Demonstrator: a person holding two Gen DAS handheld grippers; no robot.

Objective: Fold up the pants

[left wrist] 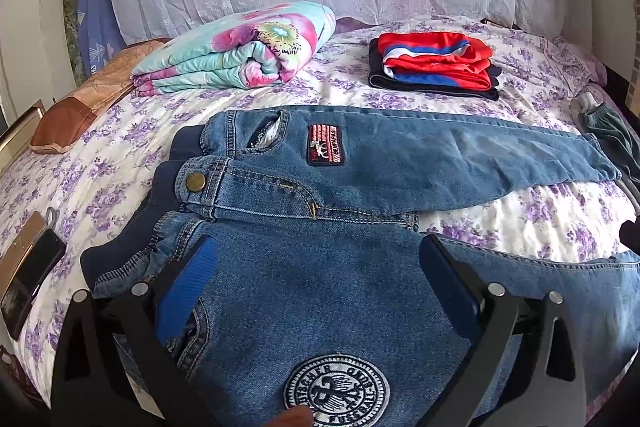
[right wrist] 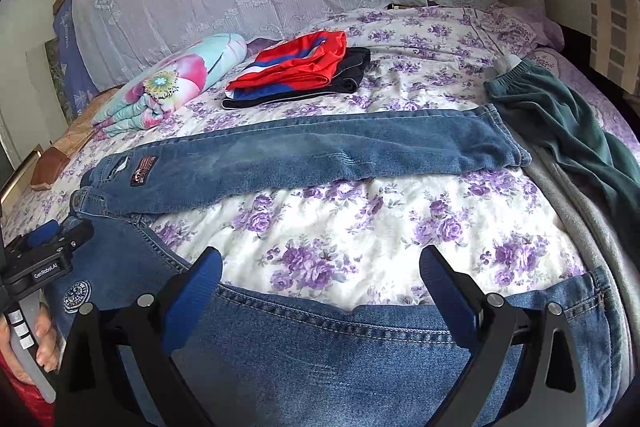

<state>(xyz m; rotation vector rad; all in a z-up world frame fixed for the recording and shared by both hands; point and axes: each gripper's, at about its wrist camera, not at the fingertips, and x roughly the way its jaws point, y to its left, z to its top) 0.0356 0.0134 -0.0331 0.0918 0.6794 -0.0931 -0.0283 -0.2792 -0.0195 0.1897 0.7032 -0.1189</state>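
Left wrist: left gripper (left wrist: 318, 255) spread wide, grasping nothing, fingers (left wrist: 188, 287) hovering over the near hip of the jeans (left wrist: 360, 163). Jeans lie flat on the floral bed (left wrist: 520, 219), waistband left, legs splayed — far leg runs right, round patch (left wrist: 338, 393) at bottom edge. Behind: rolled quilt (left wrist: 240, 51), folded red clothes (left wrist: 436, 65), phone (left wrist: 30, 283) at left edge.

Right wrist: right gripper (right wrist: 320, 267) also wide apart and empty, over the near leg's upper edge, bare sheet between the fingertips. Far leg stretches across mid-bed, hem just beside green pants (right wrist: 560, 131). Left gripper at far left over the waist, a hand (right wrist: 40, 339) on its handle.
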